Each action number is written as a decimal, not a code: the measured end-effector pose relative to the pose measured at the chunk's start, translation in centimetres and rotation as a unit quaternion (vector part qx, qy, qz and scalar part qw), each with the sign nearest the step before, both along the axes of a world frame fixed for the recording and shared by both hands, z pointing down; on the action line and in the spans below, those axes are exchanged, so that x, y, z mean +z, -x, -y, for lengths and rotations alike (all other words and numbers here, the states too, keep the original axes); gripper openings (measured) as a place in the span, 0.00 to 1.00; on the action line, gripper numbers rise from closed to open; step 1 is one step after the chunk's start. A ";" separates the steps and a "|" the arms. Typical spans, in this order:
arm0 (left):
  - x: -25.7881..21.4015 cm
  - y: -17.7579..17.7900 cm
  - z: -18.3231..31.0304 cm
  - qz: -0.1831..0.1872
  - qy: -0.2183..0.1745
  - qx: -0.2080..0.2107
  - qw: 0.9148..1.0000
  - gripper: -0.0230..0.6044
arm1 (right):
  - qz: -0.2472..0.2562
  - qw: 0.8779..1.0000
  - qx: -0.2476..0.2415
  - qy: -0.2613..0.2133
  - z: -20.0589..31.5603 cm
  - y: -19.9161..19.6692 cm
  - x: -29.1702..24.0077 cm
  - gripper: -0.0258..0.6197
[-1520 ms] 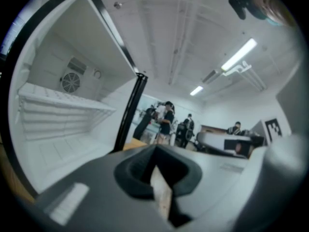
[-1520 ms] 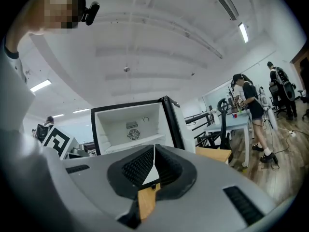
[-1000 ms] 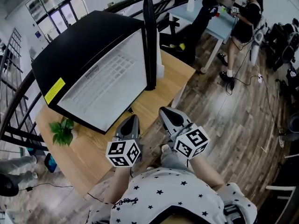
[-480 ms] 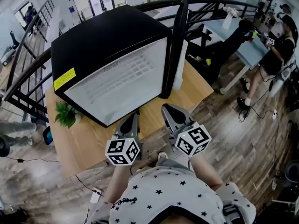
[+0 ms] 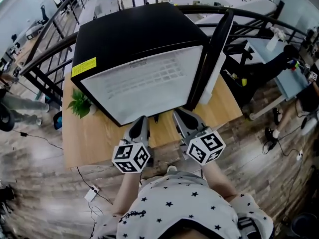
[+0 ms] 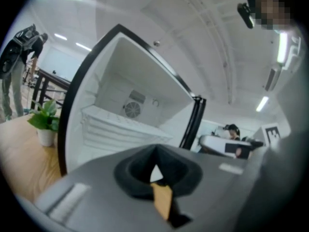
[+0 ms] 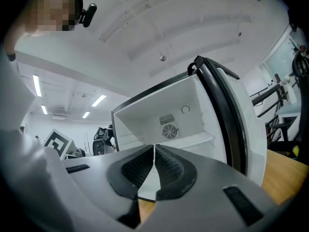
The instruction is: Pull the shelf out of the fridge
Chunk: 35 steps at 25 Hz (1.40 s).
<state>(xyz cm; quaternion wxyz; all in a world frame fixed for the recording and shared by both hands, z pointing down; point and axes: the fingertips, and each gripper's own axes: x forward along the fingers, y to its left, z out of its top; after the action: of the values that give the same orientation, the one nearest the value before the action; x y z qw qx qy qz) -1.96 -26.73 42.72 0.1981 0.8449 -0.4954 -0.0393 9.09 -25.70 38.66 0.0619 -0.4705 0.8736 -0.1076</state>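
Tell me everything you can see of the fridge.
The fridge is a black cabinet with a white interior, standing on the wooden table. Its door stands wide open at the head view's right. A yellow sticker sits at its top front corner. Inside are a white ribbed shelf and a round fan grille on the back wall.

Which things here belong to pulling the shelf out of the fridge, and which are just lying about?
Job: fridge, its open door, the shelf inside, left gripper and right gripper, both shut and empty.
Lying about: potted plant beside the fridge, black railing behind.
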 end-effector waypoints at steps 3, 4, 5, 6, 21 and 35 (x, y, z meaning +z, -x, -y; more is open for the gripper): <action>0.1 0.8 0.0 -0.008 0.002 -0.030 1.000 0.04 | 0.009 1.000 -0.021 0.003 0.7 0.6 0.2 0.08; 0.2 1.0 0.0 -0.011 0.003 -0.038 0.999 0.04 | 0.011 1.000 -0.026 0.005 0.9 0.7 0.2 0.08; 0.2 1.2 0.0 -0.014 0.004 -0.046 0.999 0.04 | 0.014 0.999 -0.031 0.007 1.1 0.8 0.3 0.08; 0.3 1.4 0.1 -0.019 0.005 -0.054 0.998 0.04 | 0.017 0.999 -0.035 0.009 1.2 0.8 0.4 0.08; 0.3 3.9 1.7 -0.130 0.016 -0.132 0.983 0.04 | 0.134 0.987 -0.068 0.054 4.7 1.4 0.6 0.08; 0.9 4.7 6.3 -0.317 0.007 -0.137 0.938 0.10 | 0.407 0.889 -0.057 0.202 10.0 0.1 4.6 0.08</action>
<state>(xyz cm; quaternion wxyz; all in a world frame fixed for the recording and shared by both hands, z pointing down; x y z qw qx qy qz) -6.69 -33.08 43.57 0.3438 0.7107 -0.5183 -0.3287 9.04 -35.74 43.26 0.3097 -0.3375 0.7565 -0.4668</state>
